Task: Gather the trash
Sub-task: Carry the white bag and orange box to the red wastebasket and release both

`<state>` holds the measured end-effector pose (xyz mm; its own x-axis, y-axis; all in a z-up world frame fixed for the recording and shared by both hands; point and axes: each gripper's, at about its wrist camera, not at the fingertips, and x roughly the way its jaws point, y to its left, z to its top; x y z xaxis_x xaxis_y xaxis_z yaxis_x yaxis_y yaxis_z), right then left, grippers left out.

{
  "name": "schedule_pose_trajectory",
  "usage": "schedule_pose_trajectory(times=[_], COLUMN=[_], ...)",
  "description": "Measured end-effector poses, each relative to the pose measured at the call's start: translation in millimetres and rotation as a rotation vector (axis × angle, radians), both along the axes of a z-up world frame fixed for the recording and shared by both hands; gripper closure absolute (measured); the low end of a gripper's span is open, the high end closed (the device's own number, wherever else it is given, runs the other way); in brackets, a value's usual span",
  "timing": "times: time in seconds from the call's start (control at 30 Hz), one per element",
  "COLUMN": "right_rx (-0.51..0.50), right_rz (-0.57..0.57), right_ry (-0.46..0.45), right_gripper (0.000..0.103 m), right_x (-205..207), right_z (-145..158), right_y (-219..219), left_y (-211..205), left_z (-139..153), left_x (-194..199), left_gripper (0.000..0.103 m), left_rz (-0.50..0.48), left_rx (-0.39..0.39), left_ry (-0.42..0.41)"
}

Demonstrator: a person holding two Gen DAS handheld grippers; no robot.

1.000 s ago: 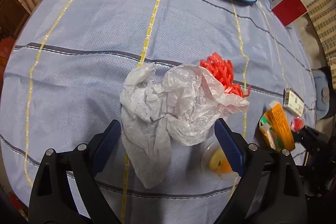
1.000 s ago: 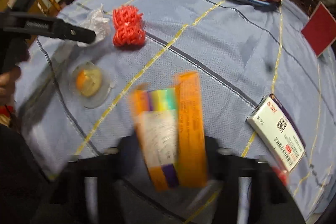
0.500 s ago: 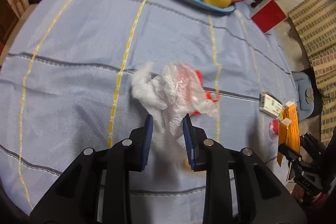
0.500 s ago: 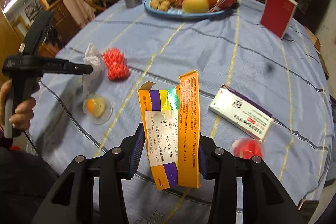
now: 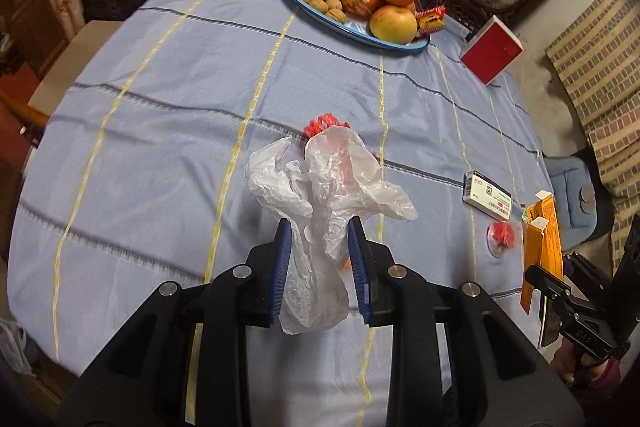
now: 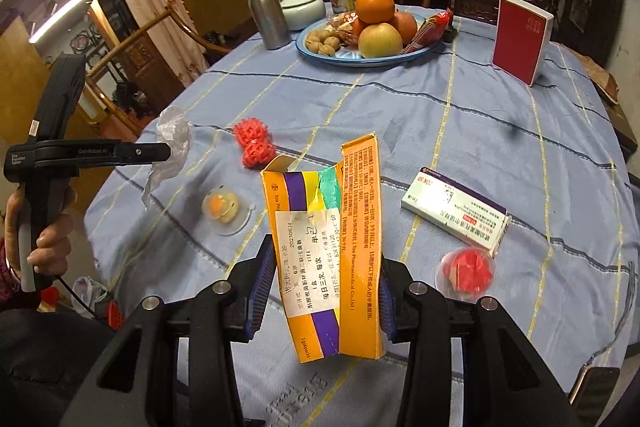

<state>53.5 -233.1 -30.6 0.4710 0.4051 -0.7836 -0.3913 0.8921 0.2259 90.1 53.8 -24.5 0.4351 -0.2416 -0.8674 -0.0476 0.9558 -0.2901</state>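
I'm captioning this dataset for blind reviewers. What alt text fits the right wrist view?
The right gripper grips a torn orange cardboard medicine box above a blue striped tablecloth. At left, the left gripper holds a crumpled clear plastic bag; a blue fruit plate sits behind.

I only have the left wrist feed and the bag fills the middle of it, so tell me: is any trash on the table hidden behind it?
Observer: Yes. A clear cup with something orange inside sits on the cloth, below the bag and not touching it.
Operator: I see a bit of red over the bag. What is it?
Observer: Two red net balls, touching each other, beyond the cup.
Operator: Is the right gripper's hold good?
Observer: The right gripper is shut on the carton, with its pads on both side edges of the lower half. The carton's top is torn open.
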Motion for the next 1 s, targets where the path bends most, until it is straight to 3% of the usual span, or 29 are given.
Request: schedule_pose_trajectory(times=[0.4, 0.6, 0.87, 1.0], right_rx=[0.095, 0.132, 0.165, 0.164], right_rz=[0.096, 0.114, 0.09, 0.127], right_ry=[0.051, 0.059, 0.054, 0.073], right_gripper=[0.059, 0.059, 0.059, 0.059], right_x=[-36.2, -48.5, -52.7, -51.0], right_z=[-13.2, -13.1, -3.1, -0.9], right_y=[-33.6, -33.9, -23.1, 9.7], left_y=[-14.9, -7.7, 19.7, 53.9], left_z=[28.5, 32.9, 36.8, 33.4], left_x=[-99.5, -127.0, -144.1, -161.5], left_gripper=[0.073, 0.073, 0.073, 0.073], left_rz=[0.169, 0.223, 0.245, 0.299], left_rx=[0.029, 0.038, 0.028, 0.013], left_ry=[-0.036, -0.035, -0.058, -0.056])
